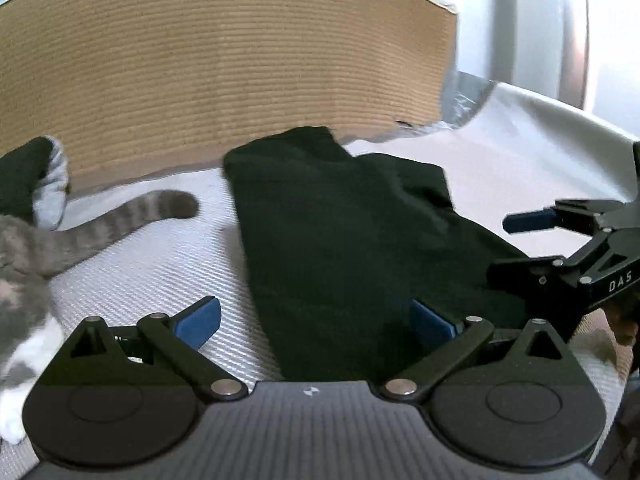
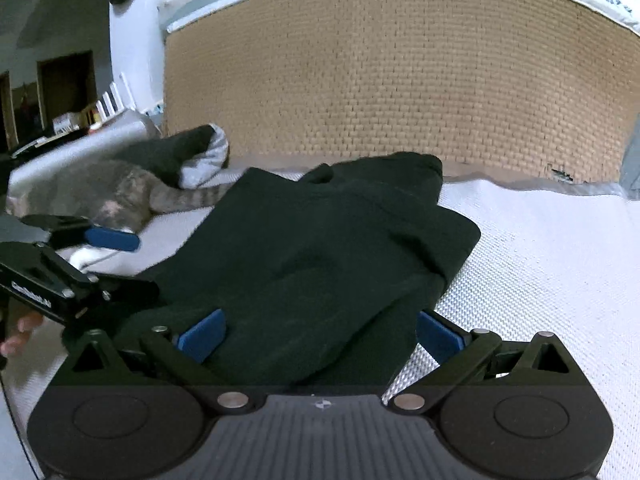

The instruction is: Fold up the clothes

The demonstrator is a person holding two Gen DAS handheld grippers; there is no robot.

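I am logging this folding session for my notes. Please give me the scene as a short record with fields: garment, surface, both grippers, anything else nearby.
garment: dark garment, partly folded, lying on the surface
surface: white woven cover
left gripper: open, at the garment's near edge
right gripper: open, over the garment's near edge
animal: grey striped cat on the left, tail apart from the garment
backdrop: tan woven panel
other cloth: dark and grey item near the cat

Cat [image 1: 24, 264] cut off, blurred

Cat [image 1: 24, 264] (left) blocking; rt clear.
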